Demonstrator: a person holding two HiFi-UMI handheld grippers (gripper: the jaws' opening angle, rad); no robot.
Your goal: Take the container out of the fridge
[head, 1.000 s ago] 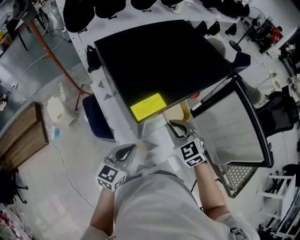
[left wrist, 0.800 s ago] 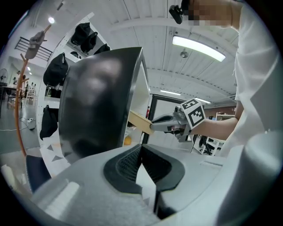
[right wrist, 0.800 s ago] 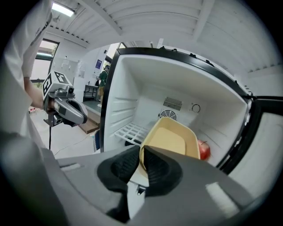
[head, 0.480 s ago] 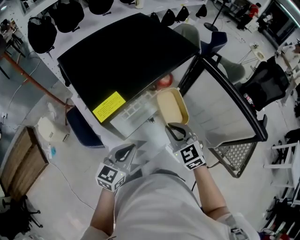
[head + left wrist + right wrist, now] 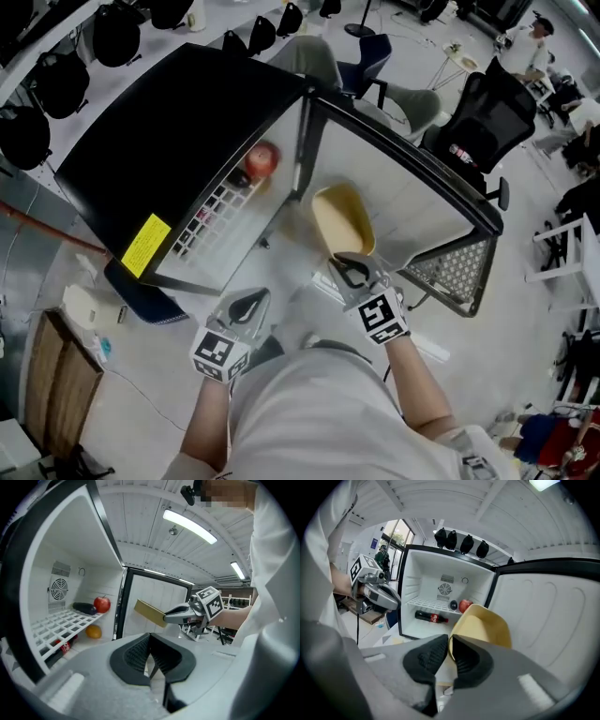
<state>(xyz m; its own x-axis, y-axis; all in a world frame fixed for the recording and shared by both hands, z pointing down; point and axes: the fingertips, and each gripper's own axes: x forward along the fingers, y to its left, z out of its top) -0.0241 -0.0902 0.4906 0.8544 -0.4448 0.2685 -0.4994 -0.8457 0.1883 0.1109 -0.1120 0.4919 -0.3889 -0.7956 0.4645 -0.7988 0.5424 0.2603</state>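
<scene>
- Your right forearm (image 5: 412, 375) reaches forward from your body. At its end, the right claw (image 5: 352, 270) points ahead and a little downward.
- That claw is clamped on the yellow container (image 5: 342, 217), with the near rim pinched between its two pads.
- The container sticks straight out beyond the claw's tips. Its long axis is in line with the claw and runs away from you.
- Its hollow side faces up. In the left gripper view, the far end sits a little higher than the gripped end.
- The container hangs in the air outside the fridge (image 5: 159, 150). The open compartment is ahead and to the left of the right claw, and the open door (image 5: 403, 202) is ahead and to its right.
- Your left forearm (image 5: 206, 412) stays tucked close to your body. The left claw (image 5: 248, 307) sits left of the right claw and nearer to you, pointing toward the fridge opening.
- The left claw's jaws are together, with nothing between them.
- Ahead of the left claw, a wire shelf (image 5: 61, 623) carries an apple (image 5: 101, 604) just beside a dark oblong thing (image 5: 84, 608).
- An orange (image 5: 93, 631) sits below that shelf, and a cola bottle (image 5: 431, 617) lies on its side on the fridge floor.
</scene>
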